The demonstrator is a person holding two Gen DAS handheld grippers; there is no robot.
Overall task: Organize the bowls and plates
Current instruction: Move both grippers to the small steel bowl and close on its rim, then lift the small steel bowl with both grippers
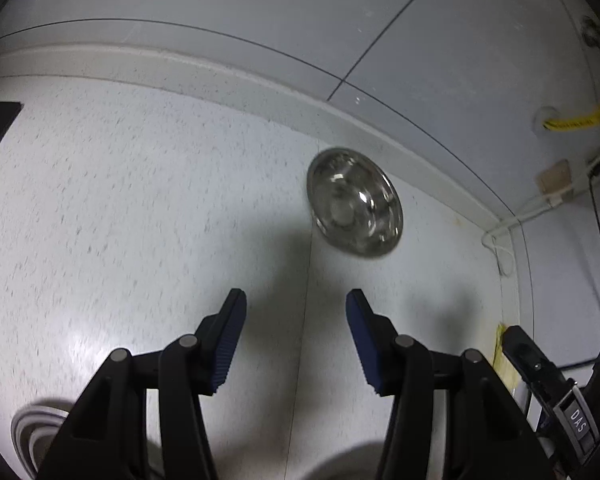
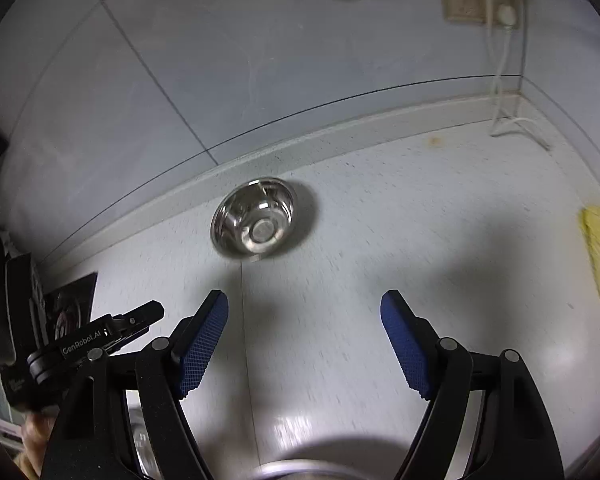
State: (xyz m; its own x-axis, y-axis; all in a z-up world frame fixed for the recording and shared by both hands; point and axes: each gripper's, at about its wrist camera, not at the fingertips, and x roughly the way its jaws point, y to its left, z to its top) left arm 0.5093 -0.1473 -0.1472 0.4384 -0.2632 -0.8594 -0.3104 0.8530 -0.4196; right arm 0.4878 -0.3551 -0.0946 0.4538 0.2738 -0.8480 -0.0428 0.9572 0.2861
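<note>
speckled countertop [image 1: 140,200], steel bowl [image 1: 354,202] near backsplash [image 1: 228,76]

Two pieces of lettering could be read. In the left wrist view, white capitals "DAS" stood on a small grey tag [image 1: 579,420] fixed to the black body of the right gripper, which showed at the lower right edge. In the right wrist view, white letters "GenRobot.AI" ran along the black plastic side bar [image 2: 82,345] of the left gripper, which showed at the lower left. Print on the dark packet behind that bar was too blurred to read.
</note>
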